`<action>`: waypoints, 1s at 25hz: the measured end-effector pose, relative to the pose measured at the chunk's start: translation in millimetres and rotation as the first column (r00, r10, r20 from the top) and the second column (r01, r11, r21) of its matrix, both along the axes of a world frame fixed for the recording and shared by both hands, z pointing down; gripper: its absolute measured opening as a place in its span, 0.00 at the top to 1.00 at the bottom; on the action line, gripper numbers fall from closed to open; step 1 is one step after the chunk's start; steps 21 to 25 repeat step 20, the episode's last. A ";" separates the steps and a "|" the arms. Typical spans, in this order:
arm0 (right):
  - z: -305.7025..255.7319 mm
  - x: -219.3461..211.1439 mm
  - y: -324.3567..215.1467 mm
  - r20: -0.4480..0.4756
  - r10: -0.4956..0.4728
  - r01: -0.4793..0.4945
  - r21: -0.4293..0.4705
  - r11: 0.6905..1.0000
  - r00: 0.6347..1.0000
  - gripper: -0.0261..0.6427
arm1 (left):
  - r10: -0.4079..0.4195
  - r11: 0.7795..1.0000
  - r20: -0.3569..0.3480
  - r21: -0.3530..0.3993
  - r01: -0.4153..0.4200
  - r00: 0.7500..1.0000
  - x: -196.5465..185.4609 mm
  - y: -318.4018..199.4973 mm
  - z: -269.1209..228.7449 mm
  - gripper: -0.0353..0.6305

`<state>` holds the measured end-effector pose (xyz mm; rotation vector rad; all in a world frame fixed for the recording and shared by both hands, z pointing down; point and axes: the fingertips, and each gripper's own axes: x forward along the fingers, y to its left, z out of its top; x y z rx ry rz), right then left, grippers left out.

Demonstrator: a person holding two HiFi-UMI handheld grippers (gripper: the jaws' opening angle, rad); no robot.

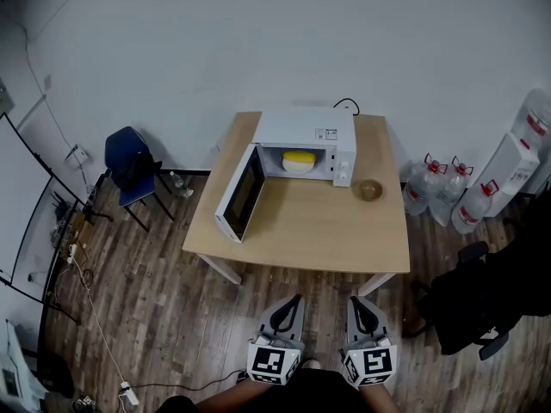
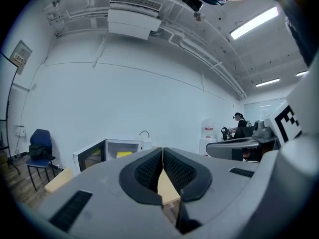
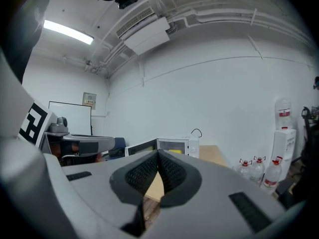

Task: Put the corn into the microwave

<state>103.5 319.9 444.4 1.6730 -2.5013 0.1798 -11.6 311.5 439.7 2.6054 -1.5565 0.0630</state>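
Observation:
A white microwave (image 1: 306,143) stands at the back of a wooden table (image 1: 301,226), its door (image 1: 240,194) swung open to the left. Inside it lies the yellow corn (image 1: 299,157) on a white plate. The same microwave (image 2: 110,152) shows small in the left gripper view, and the microwave (image 3: 175,146) in the right gripper view too. Both grippers hang side by side in front of the table, well short of its near edge. My left gripper (image 1: 291,303) is shut and holds nothing. My right gripper (image 1: 360,306) is shut and holds nothing.
A small glass bowl (image 1: 369,189) sits on the table right of the microwave. A blue chair (image 1: 129,167) stands at the left, several water bottles (image 1: 446,194) and a dispenser (image 1: 521,144) at the right. A black office chair (image 1: 482,299) is near my right side. Cables (image 1: 90,312) trail over the floor.

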 end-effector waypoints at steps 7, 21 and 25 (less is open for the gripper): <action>-8.0 -15.1 9.9 -0.026 -0.026 0.026 0.027 0.999 0.999 0.88 | -0.027 0.999 -0.003 0.022 0.027 1.000 -16.8 13.5 -4.6 0.92; -7.3 -27.1 22.0 -0.043 -0.065 0.067 0.038 0.997 0.997 0.88 | -0.080 0.997 -0.046 0.000 0.081 0.996 -29.2 27.3 0.8 0.92; -7.3 -27.1 22.0 -0.043 -0.065 0.067 0.038 0.997 0.997 0.88 | -0.080 0.997 -0.046 0.000 0.081 0.996 -29.2 27.3 0.8 0.92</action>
